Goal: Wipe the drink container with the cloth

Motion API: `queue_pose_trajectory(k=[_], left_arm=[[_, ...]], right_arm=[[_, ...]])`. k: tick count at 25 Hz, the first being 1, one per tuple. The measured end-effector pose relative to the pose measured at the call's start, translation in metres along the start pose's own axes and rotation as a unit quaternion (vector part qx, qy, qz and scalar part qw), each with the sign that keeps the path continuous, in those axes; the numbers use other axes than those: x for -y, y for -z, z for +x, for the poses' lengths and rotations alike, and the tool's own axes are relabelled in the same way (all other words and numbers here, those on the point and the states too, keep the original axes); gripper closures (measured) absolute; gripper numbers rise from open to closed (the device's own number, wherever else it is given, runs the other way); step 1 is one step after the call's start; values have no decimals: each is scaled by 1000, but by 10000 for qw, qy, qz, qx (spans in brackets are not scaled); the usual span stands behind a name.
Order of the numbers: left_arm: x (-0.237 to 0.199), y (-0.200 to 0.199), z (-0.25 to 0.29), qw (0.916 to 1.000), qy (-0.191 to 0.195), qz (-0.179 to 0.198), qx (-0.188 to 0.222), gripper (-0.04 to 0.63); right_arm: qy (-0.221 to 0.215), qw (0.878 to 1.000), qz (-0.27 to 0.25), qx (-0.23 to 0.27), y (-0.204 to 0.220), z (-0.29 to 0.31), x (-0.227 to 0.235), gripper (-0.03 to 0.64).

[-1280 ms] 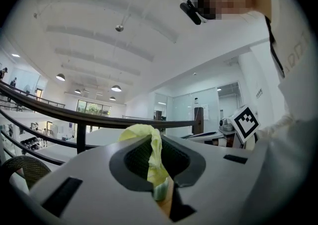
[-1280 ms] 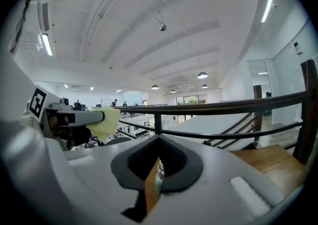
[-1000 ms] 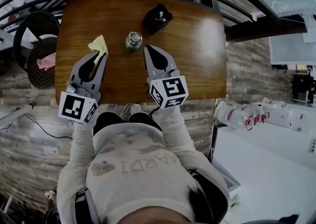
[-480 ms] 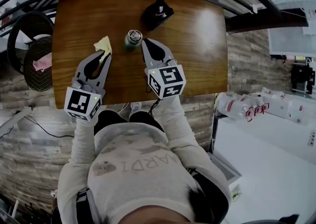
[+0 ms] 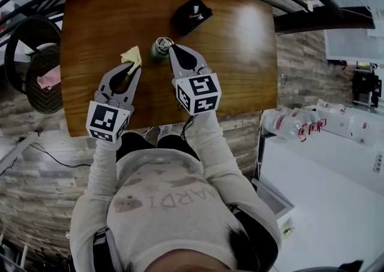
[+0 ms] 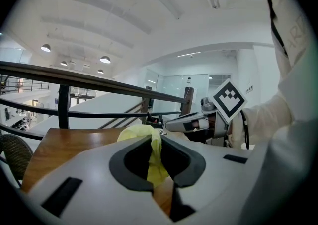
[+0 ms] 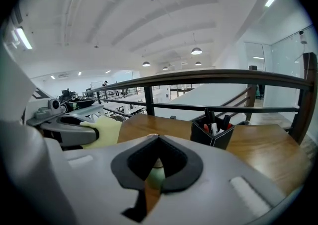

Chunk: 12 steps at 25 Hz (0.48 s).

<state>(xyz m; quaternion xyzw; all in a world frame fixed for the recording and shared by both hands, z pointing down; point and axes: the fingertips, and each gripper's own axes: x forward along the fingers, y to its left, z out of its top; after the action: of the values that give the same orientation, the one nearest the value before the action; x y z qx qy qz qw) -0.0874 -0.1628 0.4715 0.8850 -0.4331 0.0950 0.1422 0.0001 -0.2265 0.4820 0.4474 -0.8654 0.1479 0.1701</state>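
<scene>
Left gripper view shows the left hand-held gripper (image 6: 158, 137) clenched on the yellow cloth (image 6: 138, 132), which bunches up past its tips. Right gripper view shows the right hand-held gripper (image 7: 158, 137) closed with nothing clamped. The green drink container (image 7: 157, 175) stands upright on the bench (image 7: 263, 149) just beside its tips, toward the left hand-held gripper. A black pen holder (image 7: 212, 133) sits farther ahead, to the right.

The drink container (image 5: 159, 48), a small green cylinder with a pale top, stands upright near the black pen holder (image 5: 192, 14), to its left and nearer the person. The crumpled yellow cloth (image 5: 132, 56) sits farther left of the holder, pinched between the left gripper's (image 5: 135, 68) jaws.
</scene>
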Motion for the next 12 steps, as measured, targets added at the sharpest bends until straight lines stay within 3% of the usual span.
queue_pose_trajectory(k=[12], left_arm=[[-2, 26, 38, 9983, 276, 81, -506, 568]], right_arm=[[62, 9998, 49, -181, 5, 13, 4, 606]])
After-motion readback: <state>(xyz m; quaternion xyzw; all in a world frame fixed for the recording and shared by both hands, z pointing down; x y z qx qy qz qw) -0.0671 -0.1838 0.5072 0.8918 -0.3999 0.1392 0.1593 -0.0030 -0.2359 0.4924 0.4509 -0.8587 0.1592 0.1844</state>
